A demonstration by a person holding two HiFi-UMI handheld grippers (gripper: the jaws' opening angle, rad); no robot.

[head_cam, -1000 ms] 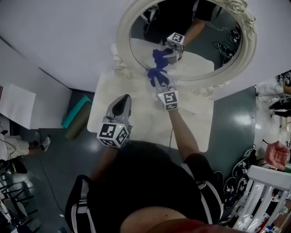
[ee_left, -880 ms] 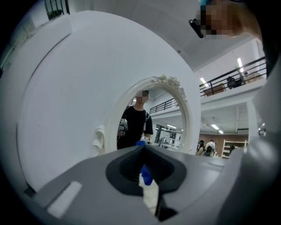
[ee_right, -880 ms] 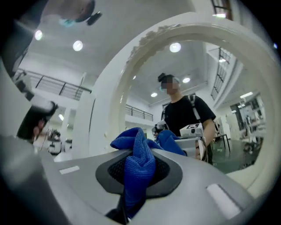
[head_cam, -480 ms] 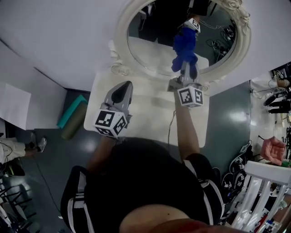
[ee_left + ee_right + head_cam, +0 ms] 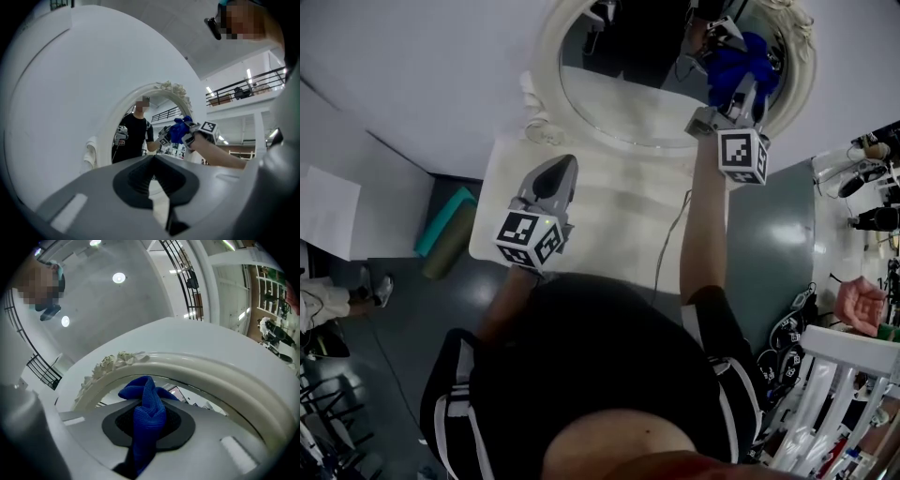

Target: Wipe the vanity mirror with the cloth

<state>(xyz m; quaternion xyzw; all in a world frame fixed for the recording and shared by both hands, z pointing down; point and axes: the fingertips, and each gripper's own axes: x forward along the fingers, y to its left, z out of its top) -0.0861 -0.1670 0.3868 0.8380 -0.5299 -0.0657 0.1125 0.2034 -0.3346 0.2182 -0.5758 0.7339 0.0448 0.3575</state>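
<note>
The oval vanity mirror (image 5: 623, 80) in its ornate white frame (image 5: 546, 70) stands at the back of the white table (image 5: 609, 220). My right gripper (image 5: 741, 94) is shut on the blue cloth (image 5: 739, 58) and holds it against the glass near the frame's right side. In the right gripper view the cloth (image 5: 147, 416) bunches between the jaws, just under the carved frame (image 5: 187, 366). My left gripper (image 5: 558, 173) hangs over the table's left part, shut and holding nothing. The left gripper view shows the mirror (image 5: 140, 136) and the cloth (image 5: 179, 131) ahead.
A teal roll (image 5: 445, 230) lies on the dark floor left of the table. A cable (image 5: 673, 230) runs across the tabletop. White furniture (image 5: 848, 375) and another person's hand (image 5: 862, 305) are at the lower right.
My right gripper has swept the cloth from the mirror's lower middle up and rightward to its right edge. The left gripper has barely moved.
</note>
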